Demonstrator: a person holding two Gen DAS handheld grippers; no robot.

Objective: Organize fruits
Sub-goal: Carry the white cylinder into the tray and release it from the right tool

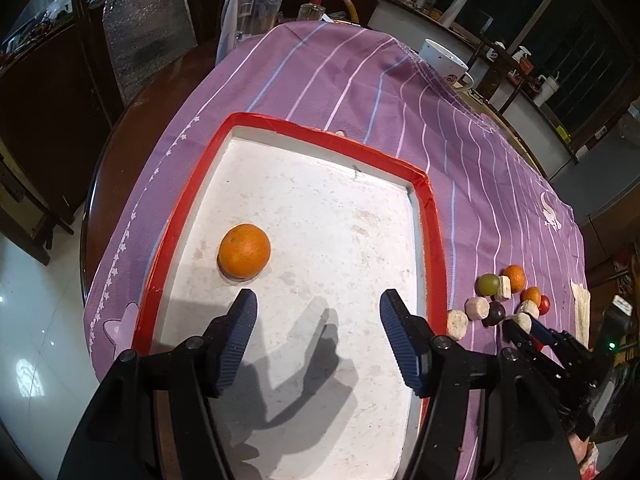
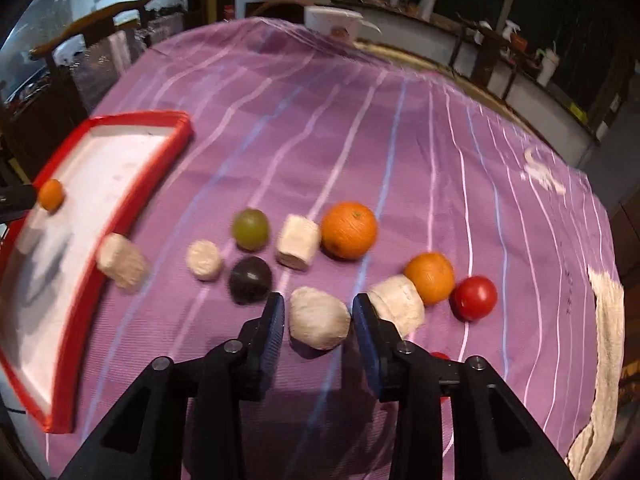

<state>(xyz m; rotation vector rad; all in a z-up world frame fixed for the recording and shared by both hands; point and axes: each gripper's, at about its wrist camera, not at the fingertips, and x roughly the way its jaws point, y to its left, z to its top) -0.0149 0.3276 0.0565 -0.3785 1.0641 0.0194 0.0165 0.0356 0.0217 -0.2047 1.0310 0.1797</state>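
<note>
A white tray with a red rim (image 1: 434, 216) lies on the purple striped cloth; one orange (image 1: 244, 251) sits in it. My left gripper (image 1: 318, 314) is open and empty above the tray, just short of that orange. In the right wrist view my right gripper (image 2: 318, 320) is open, with its jaws on either side of a white chunk (image 2: 318, 318); whether the pads touch it I cannot tell. Around it lie a dark plum (image 2: 250, 280), a green fruit (image 2: 250, 229), two oranges (image 2: 349, 236) (image 2: 429, 278), a red tomato (image 2: 474, 298) and more white chunks (image 2: 298, 247).
The tray (image 2: 168, 148) lies left of the fruit cluster. A white mug (image 1: 442, 60) stands at the cloth's far edge. A glass pitcher (image 1: 260, 4) and a bottle (image 1: 312, 10) stand beyond the cloth. A pale rag (image 2: 608, 344) lies at the right edge. Chairs surround the table.
</note>
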